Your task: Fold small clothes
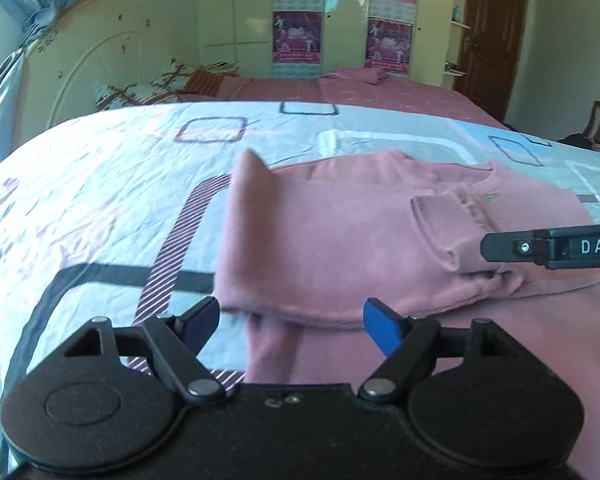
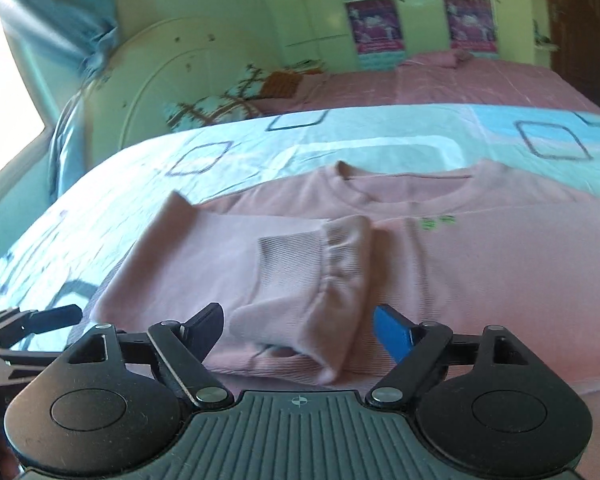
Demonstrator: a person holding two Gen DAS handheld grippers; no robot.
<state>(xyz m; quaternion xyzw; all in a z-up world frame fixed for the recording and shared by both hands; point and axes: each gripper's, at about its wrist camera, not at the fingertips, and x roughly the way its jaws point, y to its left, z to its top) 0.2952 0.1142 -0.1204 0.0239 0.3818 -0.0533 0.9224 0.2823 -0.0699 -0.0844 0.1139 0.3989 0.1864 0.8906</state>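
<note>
Pictured on a bed, spread flat across a pale blue sheet printed with square outlines: a pink sweatshirt, neckline toward 12 o'clock in the right wrist view, small green mark just below the collar. Folded inward over the chest from the 9 o'clock side: one side panel and its sleeve, ribbed cuff lying face up near the middle of the garment. Sticking up at the folded edge, toward 11 o'clock in the left wrist view: a pointed peak of fabric.

Hovering over the near hem, at 6 o'clock in each camera: the left tongs and the right tongs, both spread wide, nothing between the fingers, one black pad and one blue pad on each. Seen between the left tongs' fingers: the folded panel's near edge, draped toward the camera. Seen between the right tongs' fingers: the sleeve's rounded fold. Touching cloth or just above it — cannot tell from either view.

Reaching in at 3 o'clock of the left wrist view: a finger of the right tongs, beside the cuff. Beyond, toward 12 o'clock: a pink bedspread, patterned pillows, a white headboard and wardrobe doors with posters.
</note>
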